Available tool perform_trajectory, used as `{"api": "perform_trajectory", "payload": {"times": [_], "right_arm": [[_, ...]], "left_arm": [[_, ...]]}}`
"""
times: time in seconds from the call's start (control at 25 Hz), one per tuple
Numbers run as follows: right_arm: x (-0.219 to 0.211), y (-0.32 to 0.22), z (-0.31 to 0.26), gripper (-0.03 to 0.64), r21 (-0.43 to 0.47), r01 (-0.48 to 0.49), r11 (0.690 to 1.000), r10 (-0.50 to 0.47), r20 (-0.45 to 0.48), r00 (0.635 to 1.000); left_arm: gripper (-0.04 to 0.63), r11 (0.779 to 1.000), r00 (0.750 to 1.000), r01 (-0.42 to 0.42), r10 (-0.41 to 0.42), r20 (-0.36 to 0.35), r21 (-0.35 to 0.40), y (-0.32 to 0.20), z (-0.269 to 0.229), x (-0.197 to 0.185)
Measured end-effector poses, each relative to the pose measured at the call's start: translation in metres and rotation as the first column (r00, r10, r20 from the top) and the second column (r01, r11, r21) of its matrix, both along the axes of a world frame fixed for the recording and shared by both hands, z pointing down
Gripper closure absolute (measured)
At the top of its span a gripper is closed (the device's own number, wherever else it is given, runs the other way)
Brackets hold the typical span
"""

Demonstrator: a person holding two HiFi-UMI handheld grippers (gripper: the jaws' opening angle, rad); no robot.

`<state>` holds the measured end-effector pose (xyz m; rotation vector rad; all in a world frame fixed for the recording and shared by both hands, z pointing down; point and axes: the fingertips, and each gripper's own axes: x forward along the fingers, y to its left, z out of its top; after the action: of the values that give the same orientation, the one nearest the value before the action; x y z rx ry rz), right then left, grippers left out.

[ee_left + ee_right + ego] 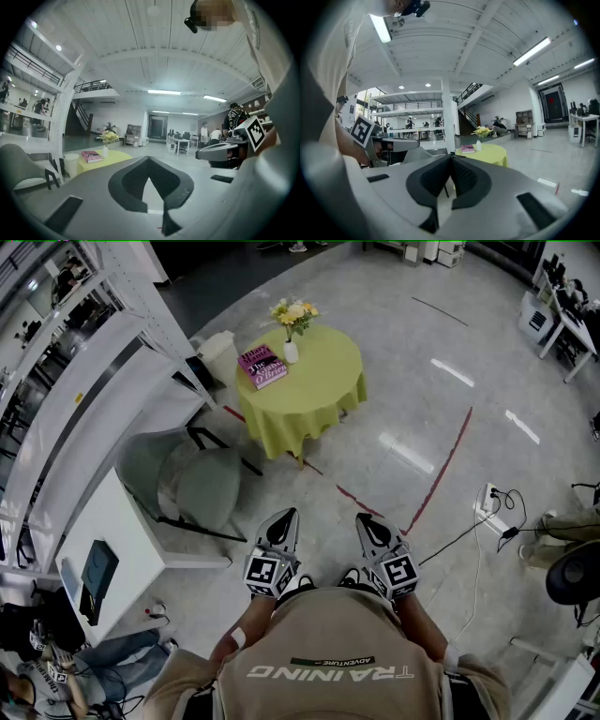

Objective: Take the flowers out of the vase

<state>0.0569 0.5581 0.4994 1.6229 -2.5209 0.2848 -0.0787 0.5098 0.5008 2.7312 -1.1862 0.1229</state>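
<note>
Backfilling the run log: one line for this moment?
stage: pre-grasp | left tool: shut, empty | right tool: shut, empty | flowers: in vase on table, out of reach

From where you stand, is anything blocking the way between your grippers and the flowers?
Nothing visible does. Bare floor lies between the left gripper, the right gripper and the table bearing the flowers. The chair stands off to the left; the book lies beside the vase.
</note>
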Motion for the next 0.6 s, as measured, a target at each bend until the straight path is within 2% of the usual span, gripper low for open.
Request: {"api": "perform_trajectory", "payload": {"times": [0.28,0.44,0.6], "right_arm": [[0.012,-0.012,-0.007,0.617,0.050,-0.008,0.999,0.007,0.012,1.000],[0.023,-0.015,0.001,0.617,0.029,0.015,0.999,-0.016,0.036,0.999],[0.032,-0.022,0.015,0.617,-0.030,0.053,0.998,-0.051,0.052,0.997]], "left_arm": [[0.594,1.000,1.000,0.019,-0.019,0.004,-0.010,-0.013,0.003,0.007],[0.594,0.998,0.999,0.054,-0.054,0.006,-0.010,-0.017,0.005,0.013],[0.594,0.997,0.997,0.079,-0.079,0.003,-0.020,-0.022,0.008,0.021]]}}
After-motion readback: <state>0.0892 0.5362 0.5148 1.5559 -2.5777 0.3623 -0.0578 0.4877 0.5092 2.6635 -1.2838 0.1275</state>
